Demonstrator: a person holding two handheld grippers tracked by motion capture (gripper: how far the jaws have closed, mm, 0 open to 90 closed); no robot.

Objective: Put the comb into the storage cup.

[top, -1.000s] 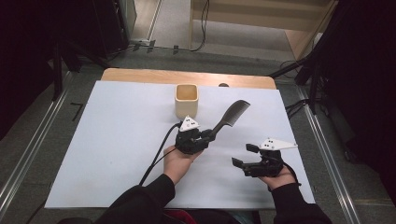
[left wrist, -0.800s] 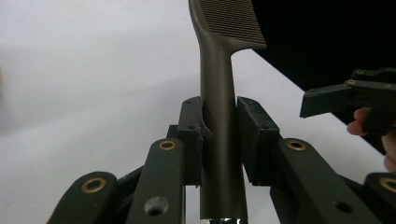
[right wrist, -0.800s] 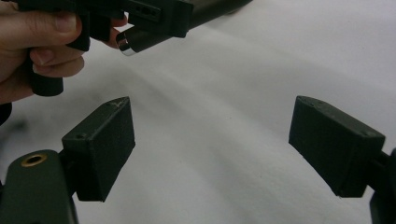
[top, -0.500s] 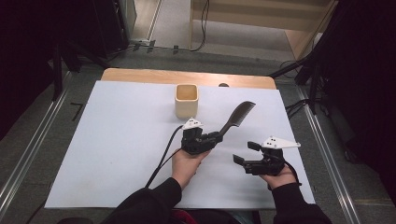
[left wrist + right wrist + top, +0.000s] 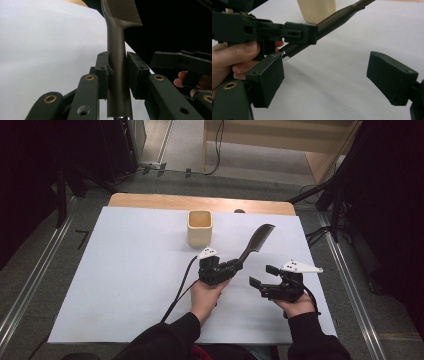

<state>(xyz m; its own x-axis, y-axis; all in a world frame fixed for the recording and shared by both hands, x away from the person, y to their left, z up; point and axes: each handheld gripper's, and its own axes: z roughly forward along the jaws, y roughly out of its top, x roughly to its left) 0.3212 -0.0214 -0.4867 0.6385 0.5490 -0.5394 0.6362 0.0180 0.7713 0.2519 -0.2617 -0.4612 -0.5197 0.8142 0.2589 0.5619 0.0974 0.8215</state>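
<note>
A dark comb is held by its handle in my left gripper, which is shut on it. The toothed end slants up and away to the right, off the white sheet. In the left gripper view the handle runs straight up between the two pads. My right gripper hovers just right of it, open and holding nothing. In the right gripper view its pads stand wide apart, and the comb's handle end lies ahead and to the left, level with the left pad. A beige square cup stands behind the left gripper.
A white sheet covers most of the wooden table. The left gripper's black cable trails back across the sheet toward the person. Dark floor with metal rails flanks the table on both sides.
The left gripper with the comb has crept slightly right, toward the right gripper, and the comb's toothed end sits a little farther back. The right gripper has stayed put.
</note>
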